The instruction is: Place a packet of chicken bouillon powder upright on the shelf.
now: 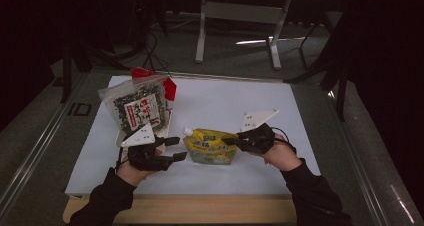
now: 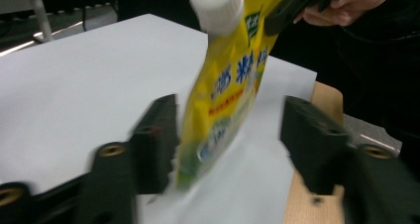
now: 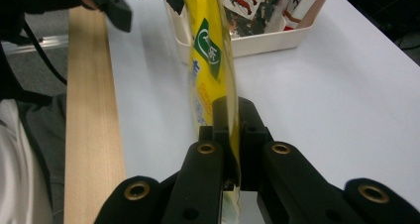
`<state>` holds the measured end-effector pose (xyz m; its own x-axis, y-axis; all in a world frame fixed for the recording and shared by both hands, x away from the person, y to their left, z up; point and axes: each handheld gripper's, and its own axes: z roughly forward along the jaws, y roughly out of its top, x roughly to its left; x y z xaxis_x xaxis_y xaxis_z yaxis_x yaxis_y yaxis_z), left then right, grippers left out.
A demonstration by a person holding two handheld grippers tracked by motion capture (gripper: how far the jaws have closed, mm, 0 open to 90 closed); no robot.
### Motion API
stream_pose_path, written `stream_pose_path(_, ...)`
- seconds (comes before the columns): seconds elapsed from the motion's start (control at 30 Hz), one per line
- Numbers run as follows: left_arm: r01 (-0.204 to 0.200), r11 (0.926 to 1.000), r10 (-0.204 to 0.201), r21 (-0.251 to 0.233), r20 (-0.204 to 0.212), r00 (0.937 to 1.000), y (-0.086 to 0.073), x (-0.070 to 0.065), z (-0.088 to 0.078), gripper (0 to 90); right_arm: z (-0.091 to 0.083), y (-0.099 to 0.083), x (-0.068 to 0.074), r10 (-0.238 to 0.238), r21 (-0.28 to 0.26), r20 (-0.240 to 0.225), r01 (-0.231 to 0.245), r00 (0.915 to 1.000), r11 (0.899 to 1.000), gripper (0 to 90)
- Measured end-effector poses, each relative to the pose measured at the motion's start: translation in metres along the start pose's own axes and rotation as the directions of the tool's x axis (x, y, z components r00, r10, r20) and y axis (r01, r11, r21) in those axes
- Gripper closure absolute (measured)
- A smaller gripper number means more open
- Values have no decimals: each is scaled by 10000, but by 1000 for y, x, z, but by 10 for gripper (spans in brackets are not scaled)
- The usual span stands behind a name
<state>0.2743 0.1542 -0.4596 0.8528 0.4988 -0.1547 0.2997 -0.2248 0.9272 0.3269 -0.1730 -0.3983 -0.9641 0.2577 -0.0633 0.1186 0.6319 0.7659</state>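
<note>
Right gripper (image 1: 231, 141) is clamped on the edge of a yellow spouted pouch (image 1: 211, 147); in the right gripper view its fingers (image 3: 222, 130) are pressed together on the thin yellow film (image 3: 210, 70), with no gap visible between them. The pouch is held near the middle of the white tabletop (image 1: 225, 103), towards the person's side, white cap (image 1: 187, 131) pointing left and slightly away from the person. Whether its lower edge touches the tabletop or hangs just above it cannot be told.

Left gripper (image 1: 176, 148) sits just left of the pouch, fingers apart. In the left gripper view the two fingers (image 2: 154, 140) stand wide on either side of the pouch's lower part (image 2: 220, 115); the left-hand finger is very close to the film, contact unclear because of blur, and the right-hand one is well clear of it. The cap (image 2: 216, 7) is at the top of that view, and the right hand (image 2: 346, 3) holds its gripper at the upper right.

A cream tray (image 1: 120, 136) rests on the tabletop beyond the left gripper. A clear bag of dark green flakes with a red-and-white label (image 1: 137, 106) stands propped in it, a red packet (image 1: 169, 88) behind. The right gripper view shows the tray's rim (image 3: 267, 39) behind the pouch.

A bare wooden strip (image 1: 200, 208) edges the tabletop nearest the person. Both forearms are in dark sleeves (image 1: 107, 201).
</note>
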Motion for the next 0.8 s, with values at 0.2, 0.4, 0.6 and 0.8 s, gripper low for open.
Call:
stream_pose_path(0.2,-114,9998,114,174,-14,9999,-11,-10,2,116,-10,7,-5,153,-394,204,-145,9997,9991,900)
stream_pose_path(0.4,-148,9992,135,359,360,9993,-27,-21,13,24,-17,22,-10,101,-743,255,-81,9996,9972,900)
stream_pose_path(0.6,-284,9969,225,736,806,9965,-42,-30,26,24,-14,41,-14,-9,-1024,209,31,9998,9947,900)
stream_pose_path(0.8,-630,9919,513,1100,1064,9930,-53,-35,38,24,-6,63,-15,-164,-1395,-79,151,9998,9901,900)
